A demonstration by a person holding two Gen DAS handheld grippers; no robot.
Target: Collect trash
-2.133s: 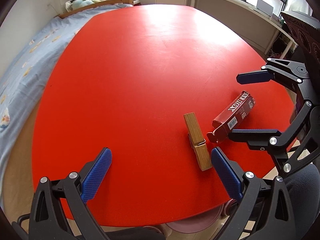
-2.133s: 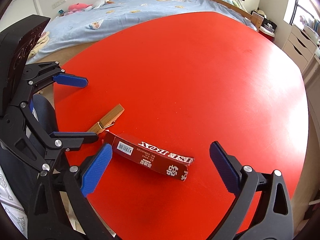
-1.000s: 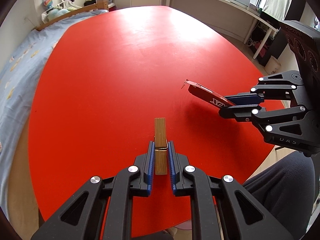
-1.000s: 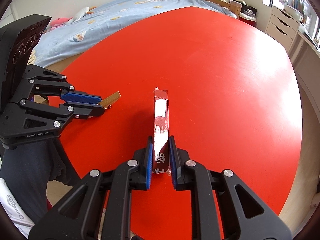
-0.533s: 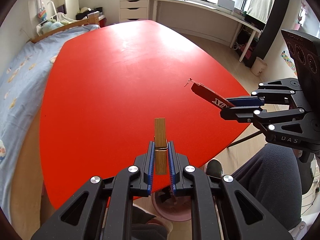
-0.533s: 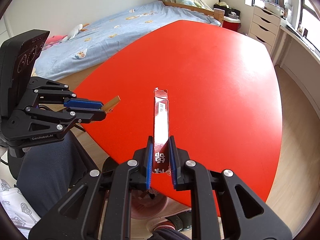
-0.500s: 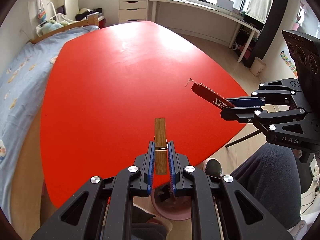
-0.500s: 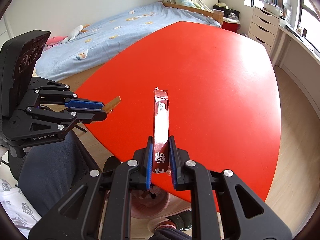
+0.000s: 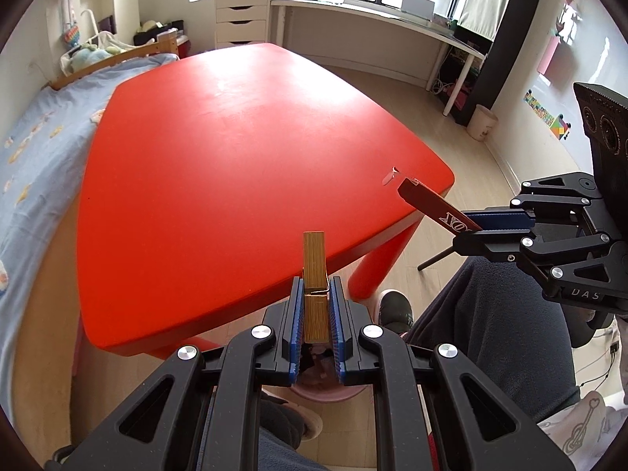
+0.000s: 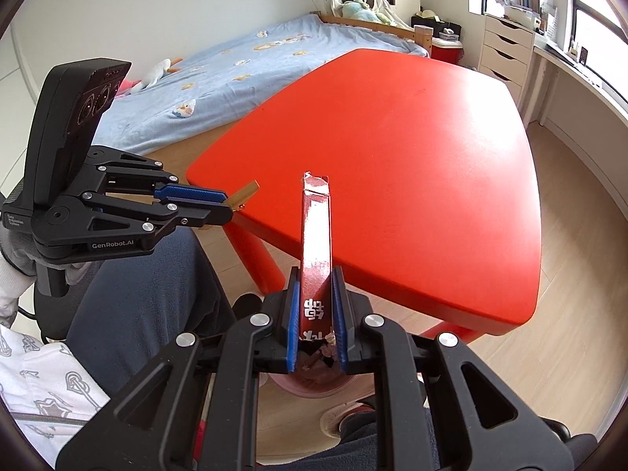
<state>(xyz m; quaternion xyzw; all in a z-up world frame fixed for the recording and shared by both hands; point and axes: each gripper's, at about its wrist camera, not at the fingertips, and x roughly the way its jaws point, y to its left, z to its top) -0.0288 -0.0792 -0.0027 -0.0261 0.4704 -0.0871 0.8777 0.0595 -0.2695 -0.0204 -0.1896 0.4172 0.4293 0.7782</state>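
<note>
The left gripper (image 9: pixel 316 316) has its blue fingers (image 9: pixel 297 314) clamped on a wooden clothespin (image 9: pixel 314 274), which stands up out of them, lifted clear above the near edge of the red desk (image 9: pixel 235 149). The right gripper (image 10: pixel 316 316) has its fingers narrow and pressed on a long dark red carton (image 10: pixel 315 243), held by one end with its torn open end pointing away, also in the air just off the near corner of the desk.

On the carton, white Chinese characters show between the fingers in the right wrist view, and the letters "OX" can be read on its side in the left wrist view, where it juts out to the left from the right gripper's fingers. The right gripper's black body carries "DAS"; the left gripper's body reads "GenRobot.AI", with a small label on it too fine to read.

Below both grippers, on the floor between the person's feet, stands a pink bin (image 10: pixel 310 380), mostly hidden by the fingers, with some scraps inside. The person's dark trouser legs (image 9: pixel 490 337) lie to the near right.

The desk top is glossy and bare, on red legs, standing on a pale wooden floor (image 10: pixel 569 274). A bed with a light blue printed cover (image 10: pixel 243 66) runs along its left side. At the far end stands a white chest of drawers (image 9: pixel 241 19), and a long white counter under the windows (image 9: pixel 373 19) runs along the right wall.
</note>
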